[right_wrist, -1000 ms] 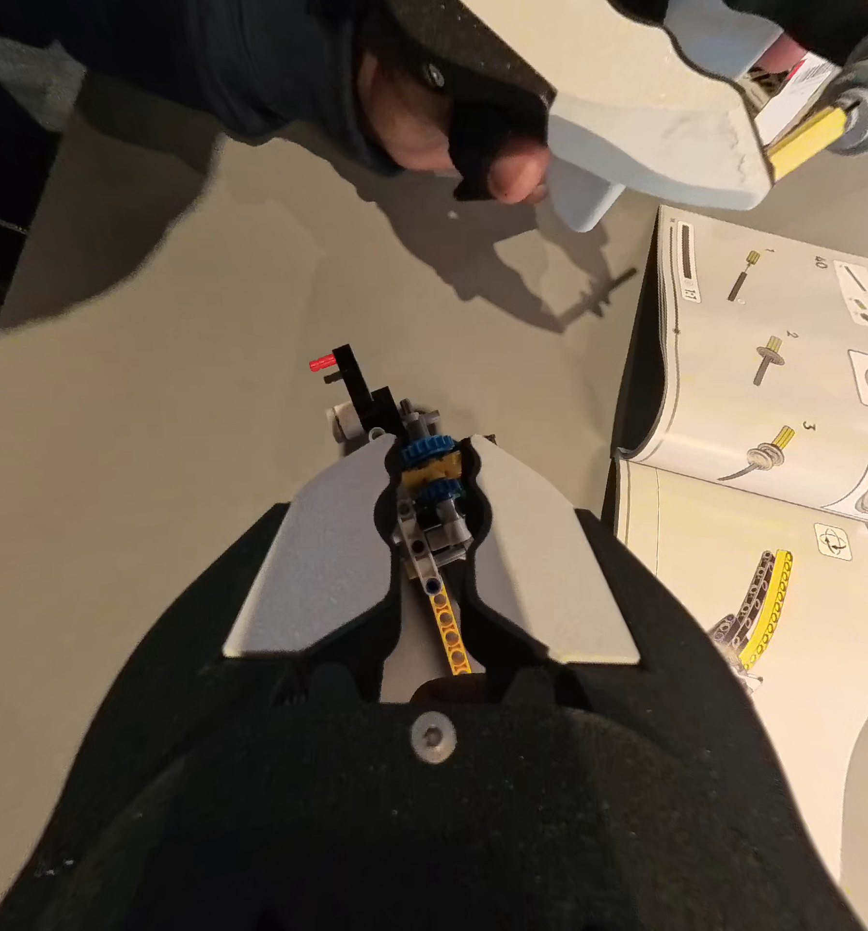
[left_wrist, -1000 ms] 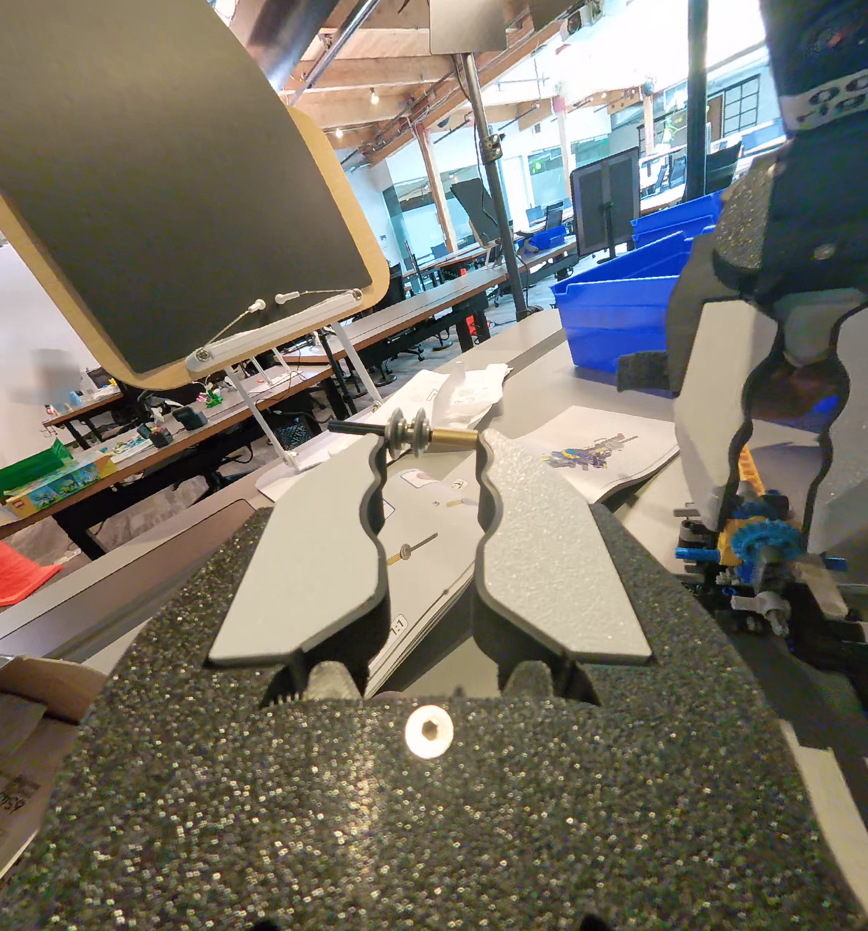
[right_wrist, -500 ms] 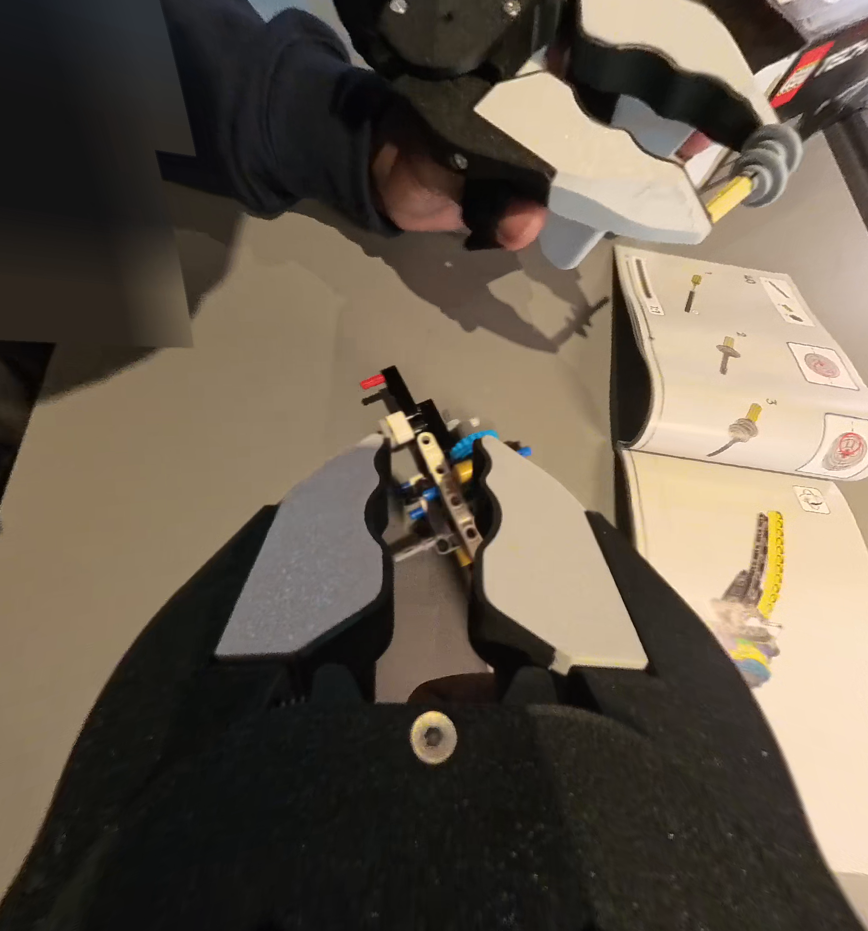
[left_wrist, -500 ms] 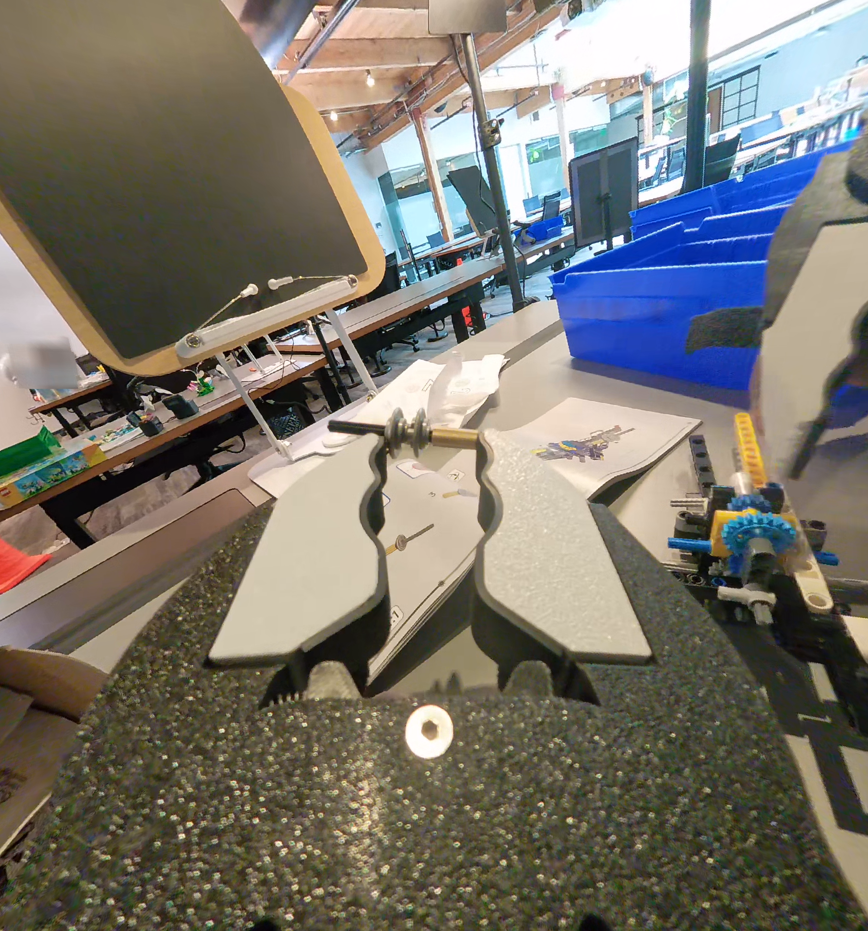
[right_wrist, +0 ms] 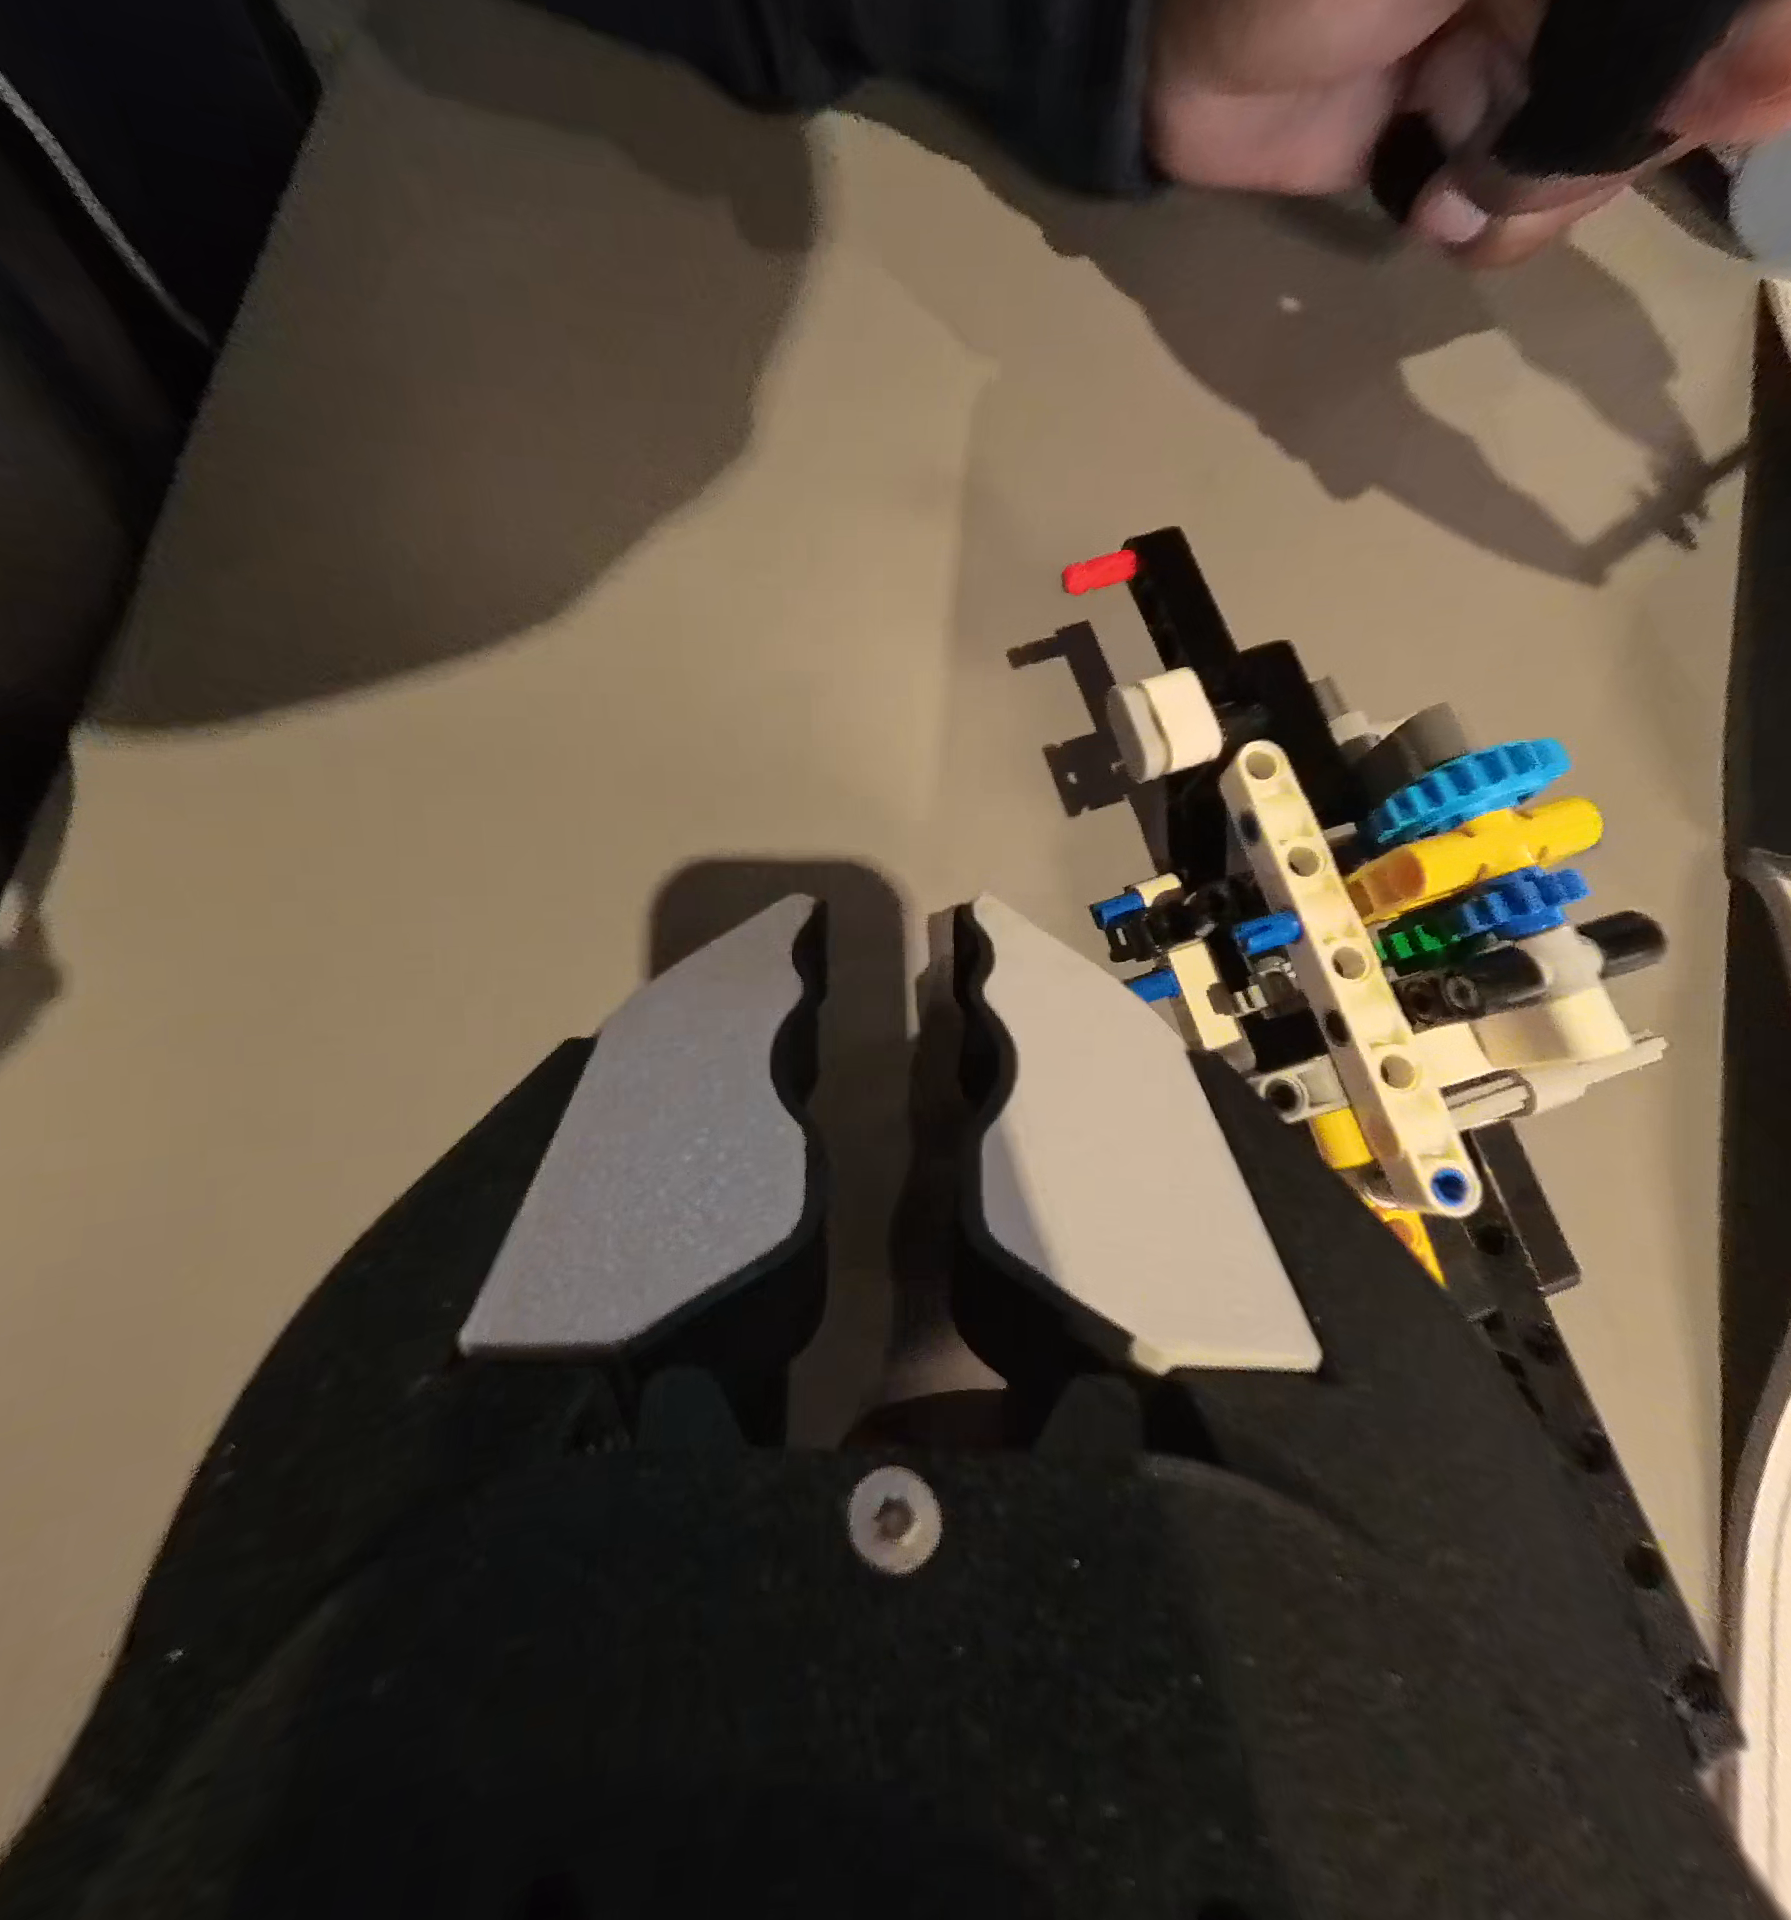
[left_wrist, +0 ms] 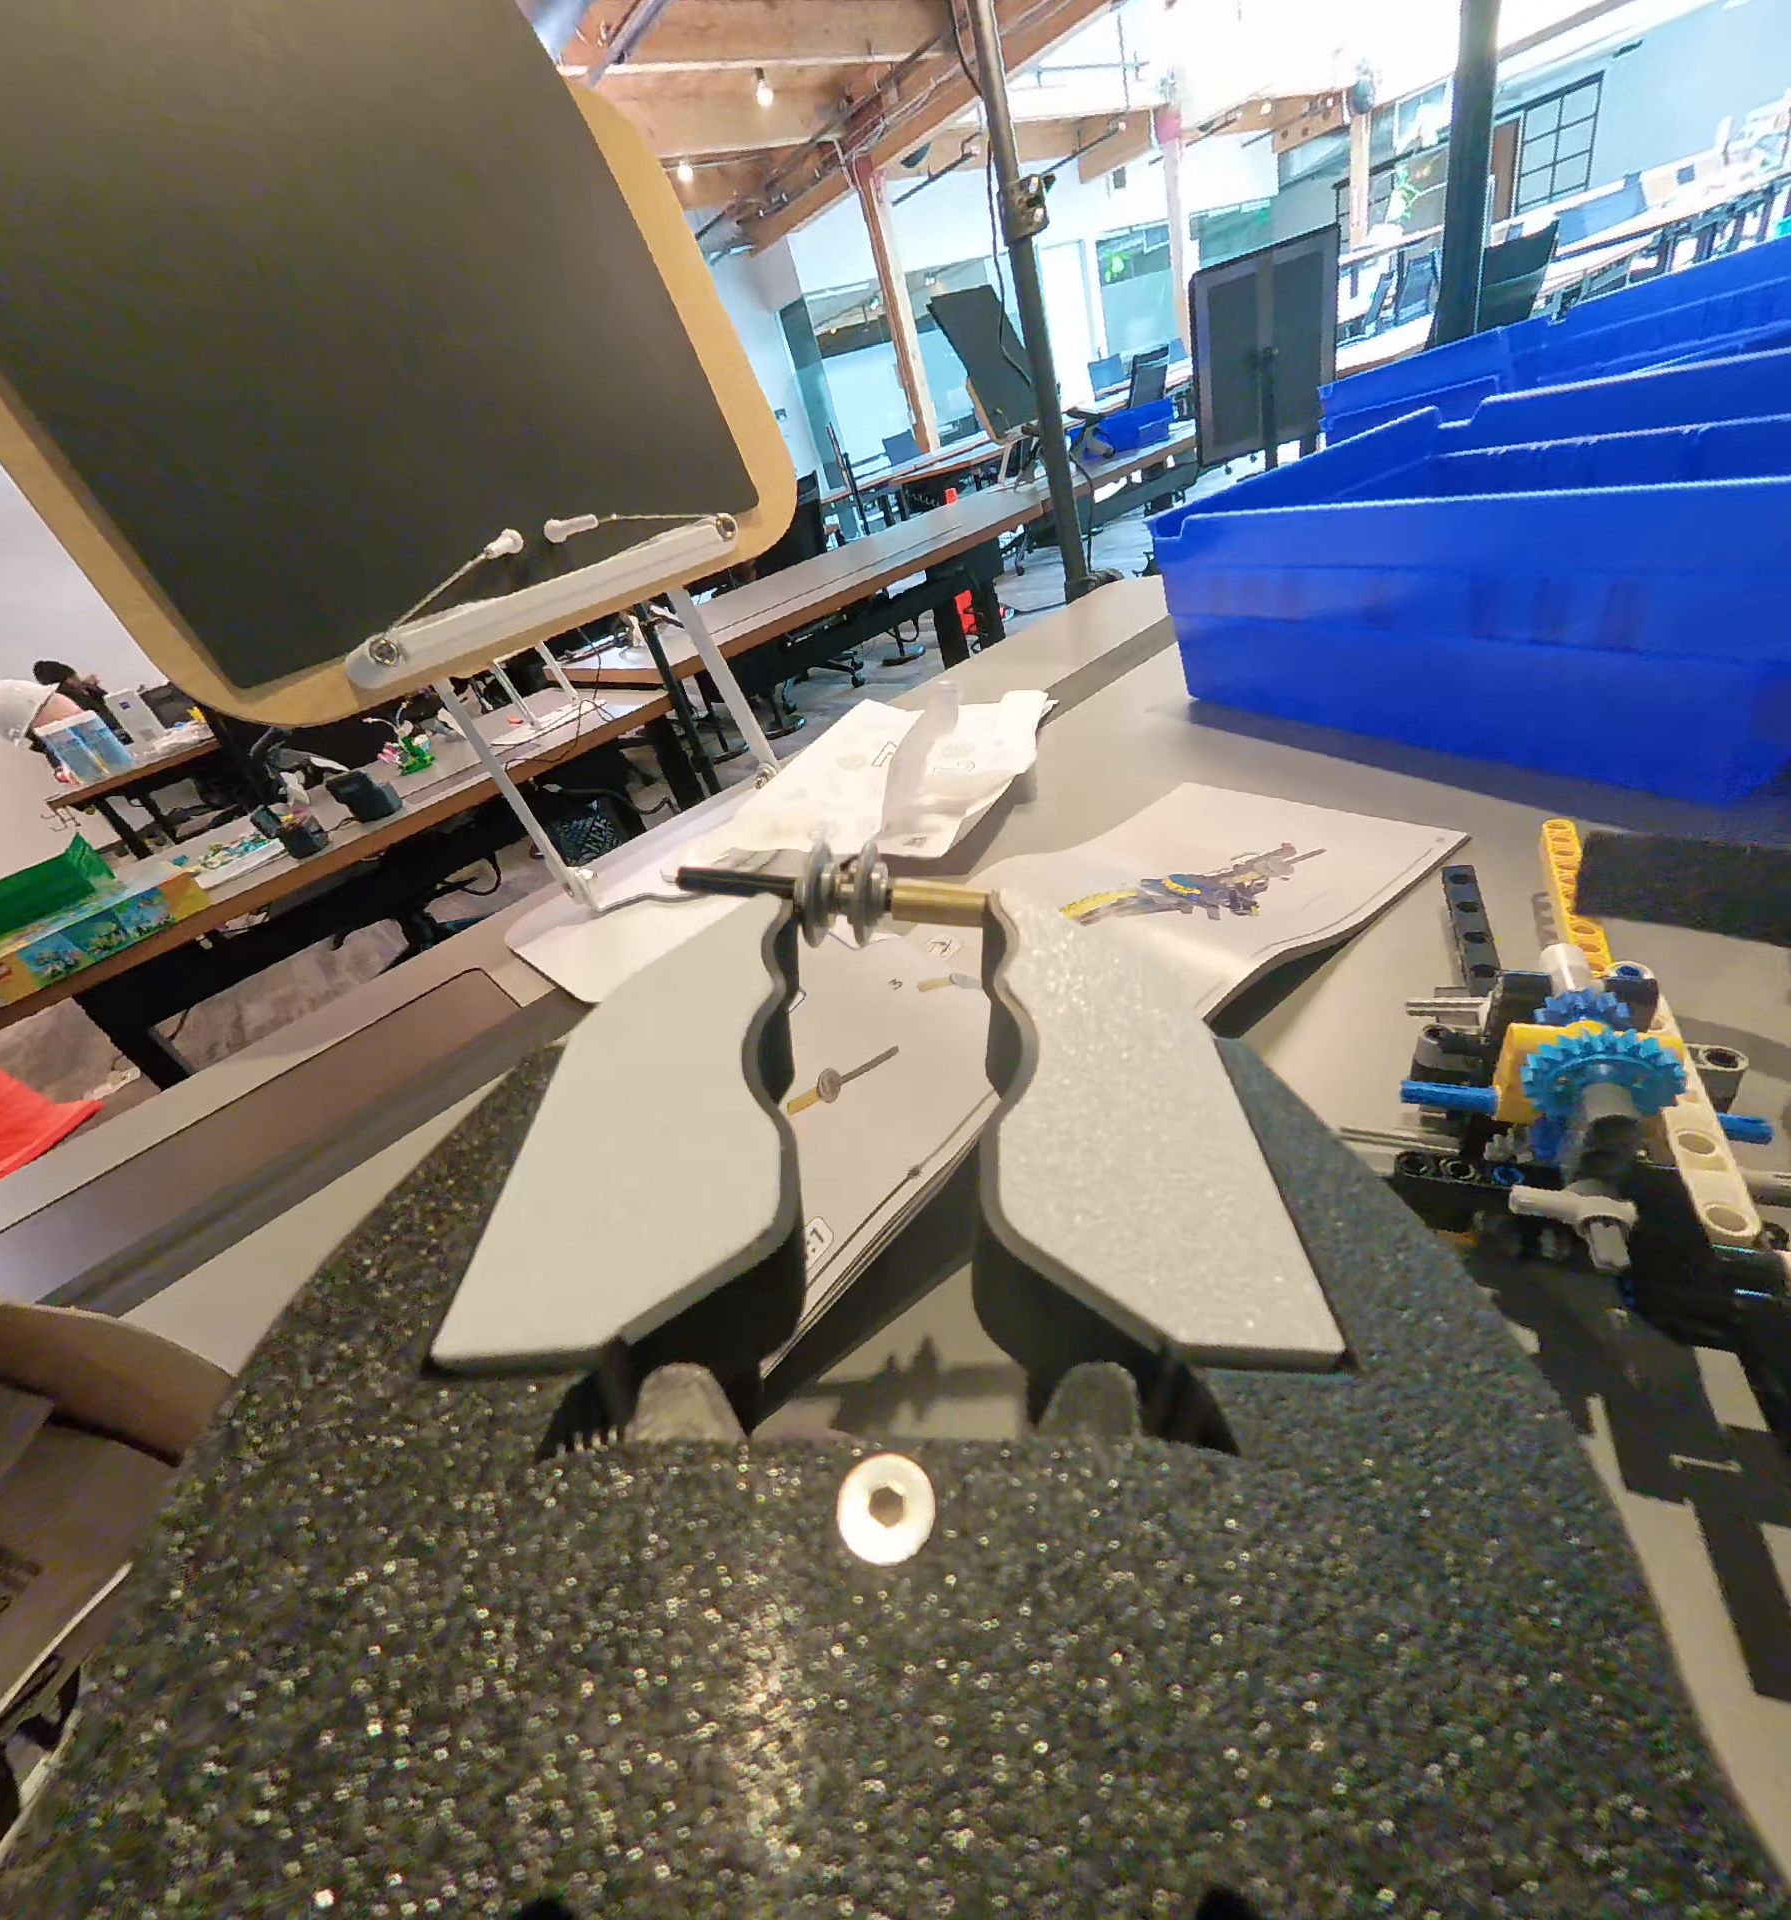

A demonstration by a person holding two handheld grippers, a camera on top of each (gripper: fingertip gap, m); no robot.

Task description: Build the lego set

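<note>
Black axle (left_wrist: 837, 902) with grey bushes, tan sleeve pinched crosswise at left gripper (left_wrist: 886, 920) tips; slip risk. Right gripper (right_wrist: 886, 930) fingers apart, empty; gear assembly (right_wrist: 1358, 914) loose on bench (right_wrist: 558, 727), may shift during insertion.

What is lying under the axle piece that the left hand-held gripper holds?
Under the axle piece, held above the table, lies an open instruction booklet. The left hand-held gripper covers most of its pages.
</note>
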